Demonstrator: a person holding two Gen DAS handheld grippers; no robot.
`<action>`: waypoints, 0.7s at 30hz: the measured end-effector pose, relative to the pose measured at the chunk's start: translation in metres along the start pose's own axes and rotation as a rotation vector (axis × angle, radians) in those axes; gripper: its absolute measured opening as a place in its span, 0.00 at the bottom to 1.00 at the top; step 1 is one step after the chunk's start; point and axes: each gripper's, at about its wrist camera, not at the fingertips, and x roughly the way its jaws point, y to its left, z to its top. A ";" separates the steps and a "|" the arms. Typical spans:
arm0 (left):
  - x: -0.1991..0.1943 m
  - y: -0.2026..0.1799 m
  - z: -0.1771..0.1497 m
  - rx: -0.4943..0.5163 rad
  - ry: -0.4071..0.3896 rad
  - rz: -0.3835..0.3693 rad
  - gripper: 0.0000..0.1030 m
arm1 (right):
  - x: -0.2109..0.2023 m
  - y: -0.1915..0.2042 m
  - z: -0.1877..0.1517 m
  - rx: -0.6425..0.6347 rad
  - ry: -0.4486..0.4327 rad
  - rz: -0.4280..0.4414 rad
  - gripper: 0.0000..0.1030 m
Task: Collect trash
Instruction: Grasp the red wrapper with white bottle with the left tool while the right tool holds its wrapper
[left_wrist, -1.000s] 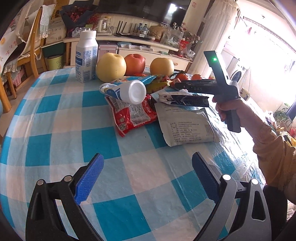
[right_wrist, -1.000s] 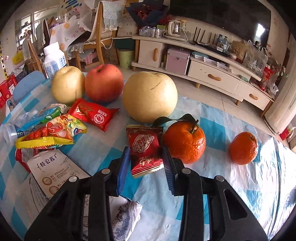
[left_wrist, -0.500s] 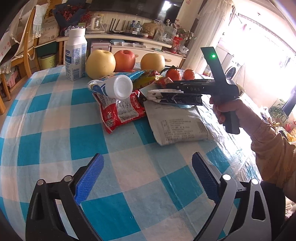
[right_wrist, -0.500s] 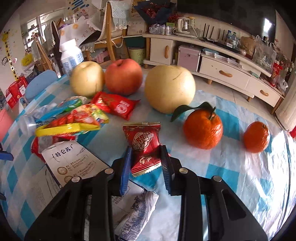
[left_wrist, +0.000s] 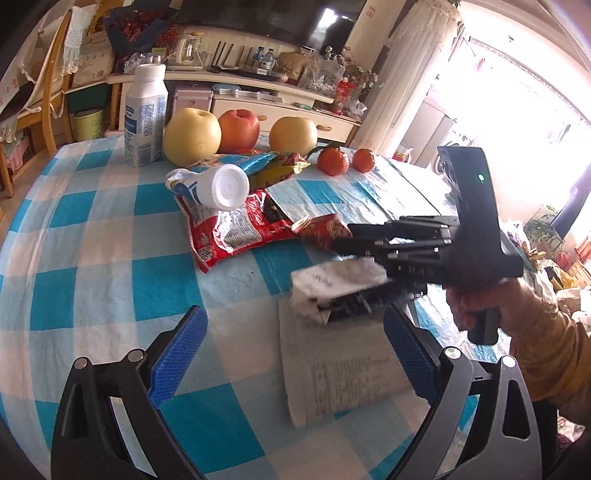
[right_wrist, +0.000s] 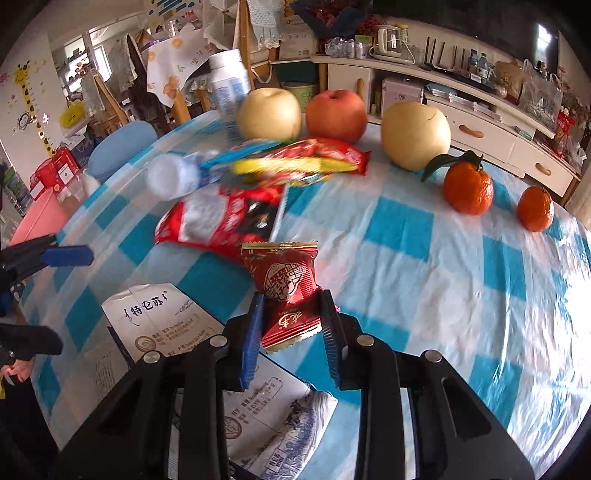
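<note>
The right tongs (right_wrist: 290, 332) pinch a red snack packet (right_wrist: 286, 288) above the checked tablecloth (right_wrist: 424, 258).

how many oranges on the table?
2. Leafy orange right of the yellow pear; smaller orange further right, near the table edge. None seem hidden.

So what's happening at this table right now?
A person is clearing wrappers off a checked tablecloth. The right gripper is shut on a small red snack packet and holds it clear of the table. The left gripper is open and holds nothing. More wrappers, a flattened carton and a tipped bottle remain by the fruit.
</note>
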 end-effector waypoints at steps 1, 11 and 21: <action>0.000 -0.002 -0.001 0.007 -0.001 0.000 0.92 | -0.002 0.004 -0.003 0.003 0.000 -0.006 0.31; -0.007 0.016 0.016 -0.070 -0.104 0.097 0.92 | -0.024 0.017 -0.028 0.160 -0.049 -0.083 0.27; 0.026 0.024 0.054 -0.170 -0.131 0.236 0.92 | -0.019 0.008 -0.025 0.161 -0.039 -0.053 0.30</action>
